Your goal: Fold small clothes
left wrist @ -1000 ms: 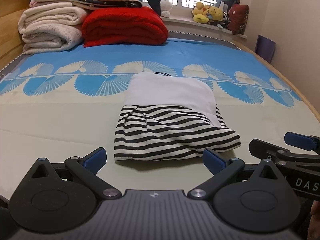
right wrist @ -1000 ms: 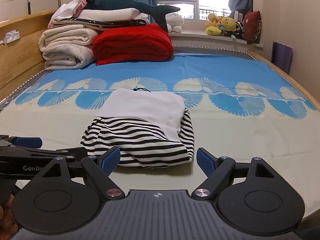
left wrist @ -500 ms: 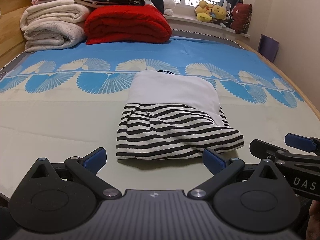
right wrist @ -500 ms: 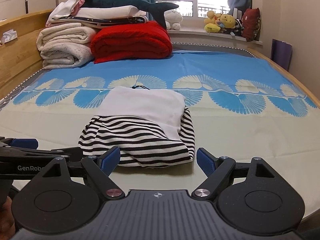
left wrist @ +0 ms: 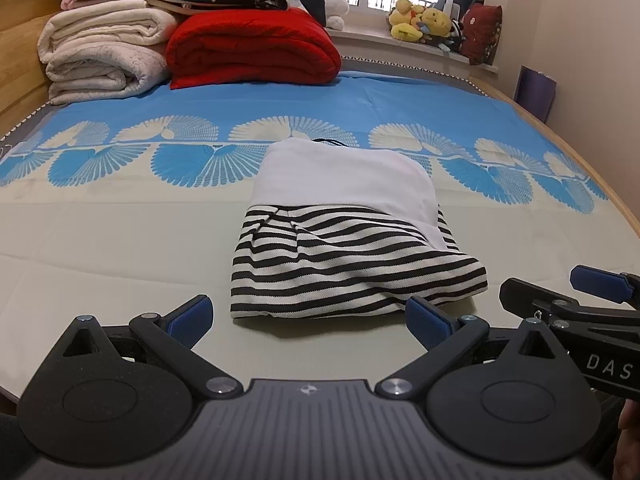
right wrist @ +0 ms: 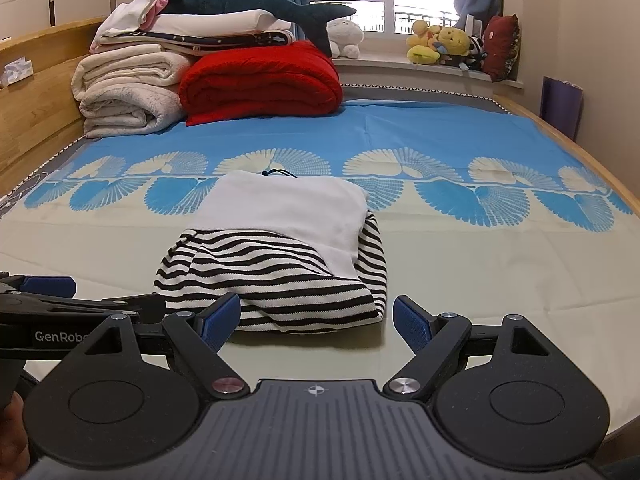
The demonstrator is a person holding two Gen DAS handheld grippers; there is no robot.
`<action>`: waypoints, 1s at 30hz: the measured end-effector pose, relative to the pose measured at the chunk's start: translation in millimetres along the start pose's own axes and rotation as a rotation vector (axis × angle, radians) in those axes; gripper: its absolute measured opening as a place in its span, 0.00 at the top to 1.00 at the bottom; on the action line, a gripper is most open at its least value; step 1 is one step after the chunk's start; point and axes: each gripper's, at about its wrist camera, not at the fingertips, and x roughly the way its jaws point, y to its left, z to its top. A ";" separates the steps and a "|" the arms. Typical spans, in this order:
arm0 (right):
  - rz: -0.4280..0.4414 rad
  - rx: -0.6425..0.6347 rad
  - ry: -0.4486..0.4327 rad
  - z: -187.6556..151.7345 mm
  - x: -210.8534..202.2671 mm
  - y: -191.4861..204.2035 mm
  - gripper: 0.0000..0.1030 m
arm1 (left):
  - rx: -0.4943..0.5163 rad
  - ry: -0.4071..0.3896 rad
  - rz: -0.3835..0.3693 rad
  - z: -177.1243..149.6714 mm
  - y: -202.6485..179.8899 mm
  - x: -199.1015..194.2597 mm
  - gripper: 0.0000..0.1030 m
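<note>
My left tool (left wrist: pixel 308 318) is spread wide and holds nothing. My right tool (right wrist: pixel 316 318) is spread wide too, and it is also bare. Both sit low over the near edge of the bed (left wrist: pixel 100 240), side by side. In the left view I can see my right tool poking in from the right side.

The little folded dress (left wrist: pixel 344 240) lies flat on the bed, just past my blue fingertips (left wrist: pixel 190 316). It is a small, neat bundle. The near part has black and white stripes, and the far part is plain white. A thin dark string peeks out at its far edge. In the right view the dress (right wrist: pixel 280 256) sits a bit to the left of the middle. Neither tool touches it.

Farther back on the bed there is a red blanket (right wrist: pixel 260 80) folded up. Beside it is a pile of white blankets (right wrist: pixel 128 92). A blue toy shark (right wrist: pixel 256 4) rests on top of the pile. Yellow soft toys (right wrist: pixel 438 44) sit on the window ledge.
</note>
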 end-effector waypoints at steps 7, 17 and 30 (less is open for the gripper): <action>0.000 -0.001 0.003 -0.4 1.0 0.2 0.18 | 0.002 0.004 0.003 -0.2 0.1 -0.1 0.01; -0.001 -0.003 0.006 -1.6 2.4 0.0 0.18 | 0.002 0.006 0.004 -0.4 0.7 0.4 0.01; -0.001 -0.004 0.008 -2.5 3.1 -0.9 0.18 | 0.003 0.007 0.004 -0.8 -0.1 1.6 0.01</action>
